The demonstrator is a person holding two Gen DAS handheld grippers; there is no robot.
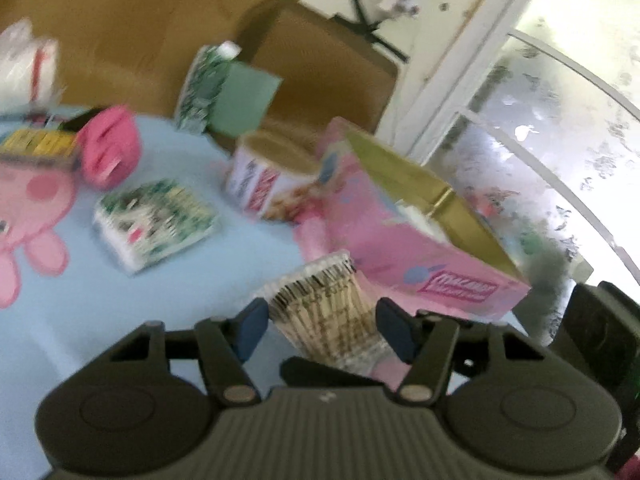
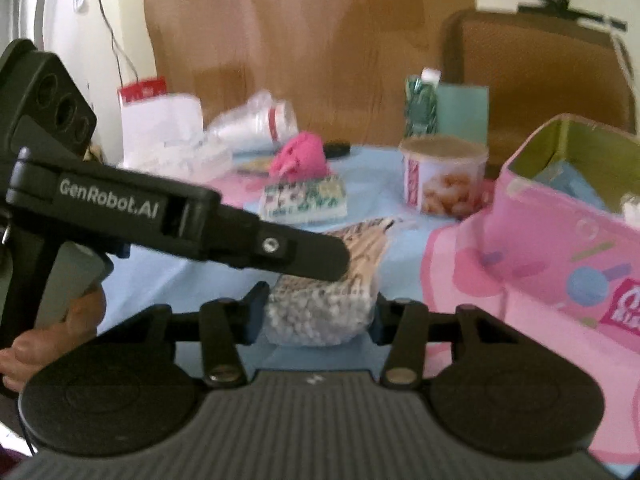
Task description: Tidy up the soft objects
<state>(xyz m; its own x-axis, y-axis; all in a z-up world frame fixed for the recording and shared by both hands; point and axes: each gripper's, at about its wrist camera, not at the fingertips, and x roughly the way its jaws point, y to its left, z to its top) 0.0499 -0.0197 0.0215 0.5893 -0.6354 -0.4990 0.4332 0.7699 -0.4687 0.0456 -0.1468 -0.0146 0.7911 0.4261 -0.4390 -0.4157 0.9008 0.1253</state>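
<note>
Here the right tongs are gripping the white-tipped end of a clear packet of cotton swabs, pads pressed against both its sides. The left tongs are straddling the same packet's other end, pads at its sides, though blur is hiding whether they are pressing. Their arm, lettered "GenRobot.AI", is crossing in from the left above the right tongs. Just right of both, an open pink box is standing on the blue counter, its printing too smeared to read and its contents unclear. Beyond the tongs a green-patterned tissue pack is lying flat, and farther right a lidded tub picturing snacks is standing.
</note>
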